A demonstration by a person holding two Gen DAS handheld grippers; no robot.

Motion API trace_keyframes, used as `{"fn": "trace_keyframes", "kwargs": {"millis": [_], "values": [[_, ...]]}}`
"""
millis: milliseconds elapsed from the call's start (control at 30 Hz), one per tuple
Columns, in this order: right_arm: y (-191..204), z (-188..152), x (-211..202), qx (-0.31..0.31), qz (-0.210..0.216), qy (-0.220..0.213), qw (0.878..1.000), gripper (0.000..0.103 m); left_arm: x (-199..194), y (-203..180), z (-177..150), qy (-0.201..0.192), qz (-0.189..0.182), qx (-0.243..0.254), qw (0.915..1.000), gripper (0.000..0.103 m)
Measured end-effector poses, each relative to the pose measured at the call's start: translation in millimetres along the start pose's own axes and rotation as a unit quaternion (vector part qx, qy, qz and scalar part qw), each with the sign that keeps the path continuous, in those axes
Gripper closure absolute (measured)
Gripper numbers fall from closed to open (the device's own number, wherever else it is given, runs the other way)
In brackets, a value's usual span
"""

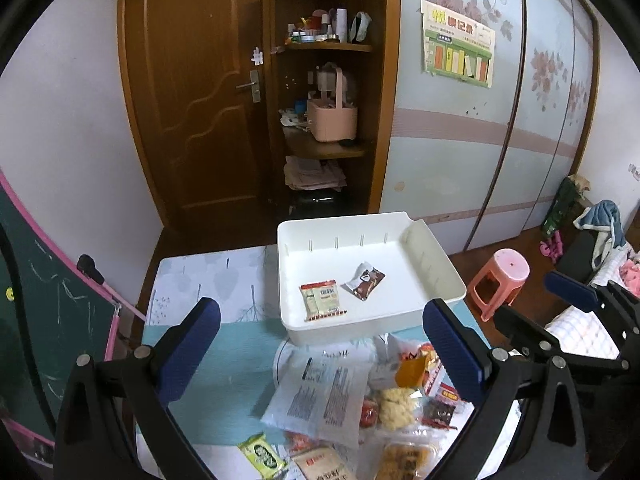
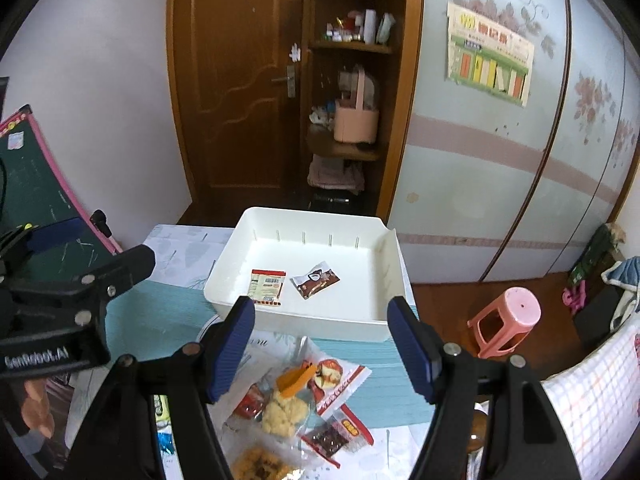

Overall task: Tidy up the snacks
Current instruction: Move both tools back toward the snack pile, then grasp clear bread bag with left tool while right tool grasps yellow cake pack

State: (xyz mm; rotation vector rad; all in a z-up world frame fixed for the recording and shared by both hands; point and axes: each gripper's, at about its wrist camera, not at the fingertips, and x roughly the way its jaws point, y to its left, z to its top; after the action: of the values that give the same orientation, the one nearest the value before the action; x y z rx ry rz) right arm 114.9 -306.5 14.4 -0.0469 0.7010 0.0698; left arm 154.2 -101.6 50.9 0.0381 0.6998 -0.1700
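so, left gripper (image 1: 320, 352) spread wide, nothing between the blue pads (image 1: 192, 352), hovering over the table (image 1: 192, 280). right gripper (image 2: 322, 344) also wide and empty, blue pads (image 2: 234, 344) apart above the snack pile (image 2: 292, 408). white tray (image 1: 372, 336) at the table's far side, holding two packets: red-and-tan packet (image 1: 322, 300) and brown wrapper (image 1: 366, 280) just beside it, apart. loose snacks heaped on the table near the tray's front wall, green packet (image 1: 262, 454) at the pile's left edge. pink stool (image 2: 506, 322) on the floor to the right.
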Motion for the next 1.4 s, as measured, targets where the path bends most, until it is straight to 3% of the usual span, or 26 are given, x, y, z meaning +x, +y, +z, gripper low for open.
{"fn": "trace_keyframes", "kwargs": {"millis": [200,633,933,1133,1400], "values": [[-3.8,-25.6,-31.4,0.026,0.03,-0.017,0.999,0.034,-23.7,7.2,-22.9,0.007,0.003,-0.001,1.0,0.002],[13.9,-92.9,-78.0,0.003,0.054,-0.039,0.998,0.034,-83.9,0.6,-99.7,-0.042,-0.016,0.033,0.9985,0.002],[12.4,-148.9,-66.0,0.011,0.08,0.0,0.997,0.034,-67.3,-11.4,-167.2,0.005,-0.061,0.085,0.9945,0.002],[7.7,-185.1,-32.4,0.028,0.082,0.059,0.994,0.034,-32.7,-21.9,-219.7,0.066,-0.127,0.147,0.9788,0.002],[-15.5,-208.4,1.6,0.096,0.093,0.111,0.985,0.034,4.8,-47.7,-268.2,0.111,-0.16,0.25,0.9483,0.002]]}}
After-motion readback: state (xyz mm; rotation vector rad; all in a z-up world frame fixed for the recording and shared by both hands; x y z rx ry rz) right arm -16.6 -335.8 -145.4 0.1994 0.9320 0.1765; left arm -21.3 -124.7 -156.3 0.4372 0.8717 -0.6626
